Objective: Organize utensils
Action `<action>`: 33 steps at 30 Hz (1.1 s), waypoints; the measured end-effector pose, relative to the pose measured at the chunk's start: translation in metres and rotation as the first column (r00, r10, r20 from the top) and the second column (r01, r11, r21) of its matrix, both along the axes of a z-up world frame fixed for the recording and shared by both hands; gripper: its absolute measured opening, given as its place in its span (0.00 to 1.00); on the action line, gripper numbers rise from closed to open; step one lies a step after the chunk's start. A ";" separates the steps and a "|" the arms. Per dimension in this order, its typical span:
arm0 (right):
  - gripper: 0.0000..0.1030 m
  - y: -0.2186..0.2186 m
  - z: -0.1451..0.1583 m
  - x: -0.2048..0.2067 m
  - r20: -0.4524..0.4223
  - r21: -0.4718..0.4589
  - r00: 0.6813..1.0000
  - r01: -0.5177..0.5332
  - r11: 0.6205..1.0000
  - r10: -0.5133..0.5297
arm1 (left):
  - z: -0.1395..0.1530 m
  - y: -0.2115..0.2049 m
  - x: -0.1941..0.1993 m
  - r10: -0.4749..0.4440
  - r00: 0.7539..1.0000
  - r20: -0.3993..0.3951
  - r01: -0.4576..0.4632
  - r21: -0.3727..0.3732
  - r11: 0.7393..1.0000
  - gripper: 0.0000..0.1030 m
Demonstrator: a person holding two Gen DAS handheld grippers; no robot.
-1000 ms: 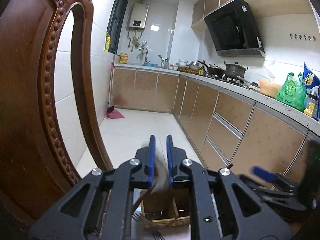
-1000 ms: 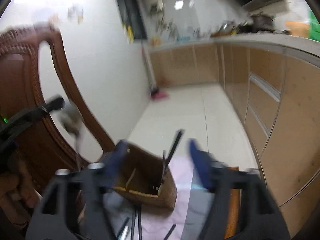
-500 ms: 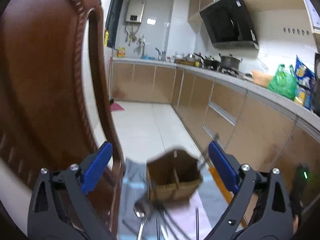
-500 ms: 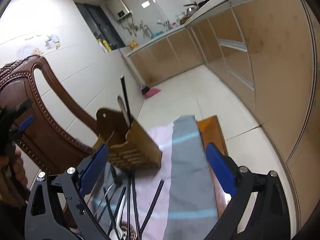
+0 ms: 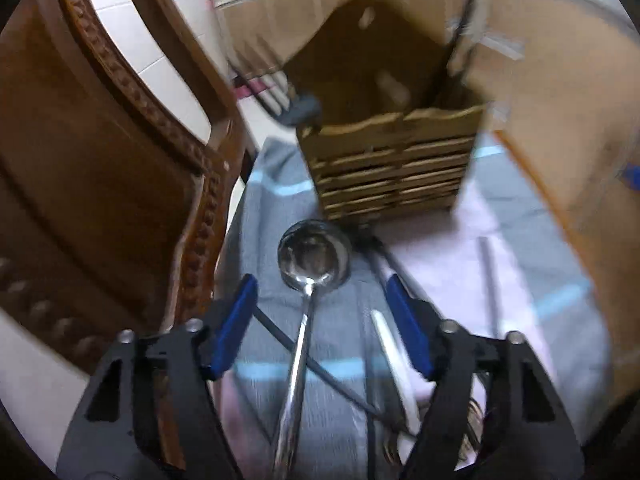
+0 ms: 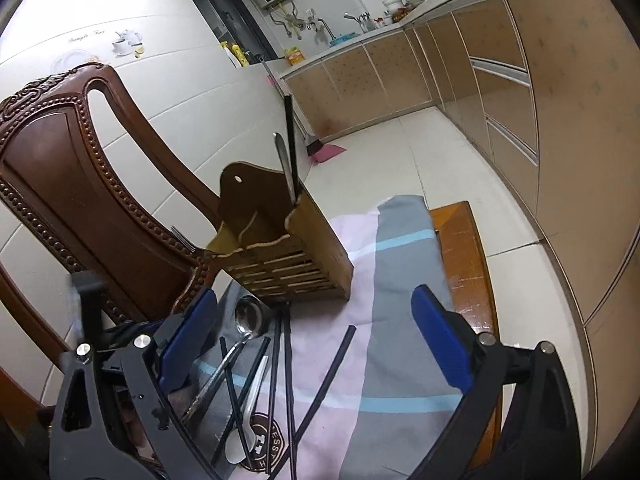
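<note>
A wooden utensil holder (image 6: 280, 256) stands on a pink and grey cloth (image 6: 400, 300); a black chopstick (image 6: 290, 148) and a steel handle (image 6: 282, 164) stand in it. It also shows in the left wrist view (image 5: 392, 168). A steel ladle (image 5: 314, 256), a white spoon (image 5: 394, 364) and black chopsticks (image 6: 316, 392) lie loose in front of it. My left gripper (image 5: 320, 312) is open, low over the ladle with its handle between the fingers. My right gripper (image 6: 316, 344) is open and empty above the loose utensils.
A carved wooden chair back (image 6: 80, 184) stands close on the left, touching the table edge. The orange table edge (image 6: 464, 248) shows right of the cloth. Kitchen cabinets (image 6: 560, 120) and tiled floor lie beyond.
My left gripper opened, releasing what it held, then dropped low over the ladle. My right gripper steadied and stayed open; the holder now holds a chopstick and a steel handle.
</note>
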State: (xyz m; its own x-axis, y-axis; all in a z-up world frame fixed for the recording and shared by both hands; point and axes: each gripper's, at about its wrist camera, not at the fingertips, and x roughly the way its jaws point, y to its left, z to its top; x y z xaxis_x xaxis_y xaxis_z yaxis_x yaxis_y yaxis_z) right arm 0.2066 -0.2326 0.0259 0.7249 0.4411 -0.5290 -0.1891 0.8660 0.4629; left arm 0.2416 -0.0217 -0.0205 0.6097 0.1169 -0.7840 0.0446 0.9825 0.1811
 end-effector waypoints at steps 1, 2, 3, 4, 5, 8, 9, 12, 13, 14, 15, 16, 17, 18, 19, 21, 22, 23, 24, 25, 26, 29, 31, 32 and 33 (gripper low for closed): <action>0.92 -0.001 -0.002 0.001 -0.007 0.001 1.000 0.001 1.000 -0.001 | -0.007 -0.003 0.008 0.008 1.000 -0.010 -0.008 0.011 1.000 0.58; 0.92 -0.002 -0.003 0.002 -0.012 0.004 1.000 0.005 1.000 -0.005 | -0.015 -0.005 0.014 0.022 1.000 -0.022 -0.021 0.020 1.000 0.56; 0.92 -0.003 -0.004 0.003 -0.017 0.007 1.000 0.005 1.000 -0.005 | -0.023 -0.007 0.022 0.043 0.998 -0.035 -0.042 0.024 0.999 0.54; 0.92 -0.004 -0.005 0.004 -0.023 0.014 1.000 0.002 1.000 -0.002 | -0.027 -0.009 0.027 0.056 0.998 -0.037 -0.055 0.028 0.998 0.54; 0.92 -0.004 -0.006 0.005 -0.028 0.019 1.000 0.002 1.000 -0.001 | -0.030 -0.011 0.031 0.072 0.997 -0.031 -0.071 0.039 0.997 0.53; 0.92 -0.006 -0.008 0.007 -0.040 0.042 0.999 -0.005 0.999 0.007 | -0.040 -0.012 0.045 0.112 0.993 -0.026 -0.111 0.048 0.993 0.53; 0.92 -0.007 -0.008 0.007 -0.040 0.045 0.999 -0.006 0.999 0.008 | -0.043 -0.013 0.048 0.118 0.992 -0.031 -0.117 0.050 0.992 0.53; 0.92 -0.008 -0.008 0.008 -0.039 0.053 0.999 -0.008 0.999 0.011 | -0.055 -0.011 0.062 0.154 0.987 -0.047 -0.152 0.051 0.987 0.43; 0.92 -0.008 -0.008 0.008 -0.039 0.056 0.999 -0.010 0.998 0.012 | -0.057 -0.009 0.065 0.165 0.985 -0.052 -0.163 0.042 0.986 0.38; 0.92 -0.008 -0.007 0.008 -0.038 0.057 0.999 -0.011 0.998 0.014 | -0.060 -0.006 0.068 0.176 0.983 -0.058 -0.175 0.025 0.984 0.26; 0.92 -0.008 -0.007 0.007 -0.038 0.058 0.999 -0.012 0.998 0.014 | -0.061 -0.002 0.070 0.187 0.980 -0.067 -0.187 0.003 0.982 0.14; 0.92 -0.009 -0.007 0.007 -0.038 0.059 0.999 -0.013 0.998 0.015 | -0.061 0.000 0.069 0.190 0.980 -0.060 -0.191 -0.003 0.982 0.12; 0.92 -0.009 -0.007 0.007 -0.038 0.061 0.999 -0.013 0.998 0.016 | -0.059 0.001 0.069 0.184 0.982 -0.051 -0.184 -0.005 0.983 0.08; 0.92 -0.009 -0.007 0.007 -0.037 0.059 0.999 -0.012 0.998 0.015 | -0.056 0.003 0.067 0.179 0.983 -0.040 -0.180 -0.013 0.984 0.04; 0.92 -0.009 -0.007 0.007 -0.038 0.059 0.999 -0.012 0.998 0.015 | -0.050 0.005 0.064 0.177 0.984 -0.024 -0.177 -0.029 0.984 0.03; 0.92 -0.011 -0.007 0.007 -0.038 0.066 0.999 -0.012 0.998 0.014 | -0.036 0.013 0.056 0.169 0.986 -0.007 -0.169 -0.080 0.982 0.02; 0.92 -0.012 -0.006 0.007 -0.037 0.068 0.999 -0.010 0.998 0.013 | -0.027 0.016 0.049 0.164 0.987 0.001 -0.163 -0.102 0.981 0.02; 0.92 -0.012 -0.006 0.007 -0.037 0.070 0.999 -0.009 0.997 0.011 | -0.016 0.019 0.040 0.152 0.988 0.016 -0.150 -0.113 0.982 0.02; 0.92 -0.013 -0.005 0.007 -0.037 0.072 0.999 -0.008 0.997 0.011 | -0.005 0.021 0.029 0.142 0.989 0.035 -0.136 -0.136 0.981 0.02; 0.92 -0.013 -0.005 0.007 -0.037 0.074 0.999 -0.009 0.997 0.012 | 0.004 0.024 0.022 0.134 0.990 0.048 -0.125 -0.153 0.980 0.02; 0.92 -0.013 -0.005 0.007 -0.037 0.074 0.999 -0.011 0.997 0.013 | 0.017 0.026 0.011 0.121 0.990 0.068 -0.107 -0.174 0.979 0.02; 0.92 -0.013 -0.005 0.006 -0.037 0.073 0.999 -0.011 0.997 0.014 | 0.052 0.030 -0.023 0.094 0.989 0.118 -0.064 -0.233 0.970 0.02; 0.92 -0.013 -0.005 0.006 -0.039 0.071 0.999 -0.008 0.997 0.011 | 0.076 0.034 -0.041 0.075 0.985 0.158 -0.032 -0.261 0.965 0.02; 0.92 -0.013 -0.005 0.006 -0.040 0.070 0.999 -0.007 0.998 0.010 | 0.088 0.035 -0.049 0.065 0.982 0.176 -0.015 -0.270 0.963 0.02; 0.92 -0.014 -0.006 0.006 -0.043 0.069 0.999 -0.006 0.998 0.009 | 0.096 0.033 -0.055 0.058 0.980 0.192 -0.003 -0.274 0.962 0.02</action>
State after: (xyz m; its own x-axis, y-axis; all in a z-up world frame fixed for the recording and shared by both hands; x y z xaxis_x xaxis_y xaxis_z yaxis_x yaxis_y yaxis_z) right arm 0.2123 -0.2461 0.0197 0.6984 0.4827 -0.5284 -0.1740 0.8306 0.5289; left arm 0.1865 0.0108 0.0753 0.7539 -0.0623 -0.6541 0.0042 0.9959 -0.0901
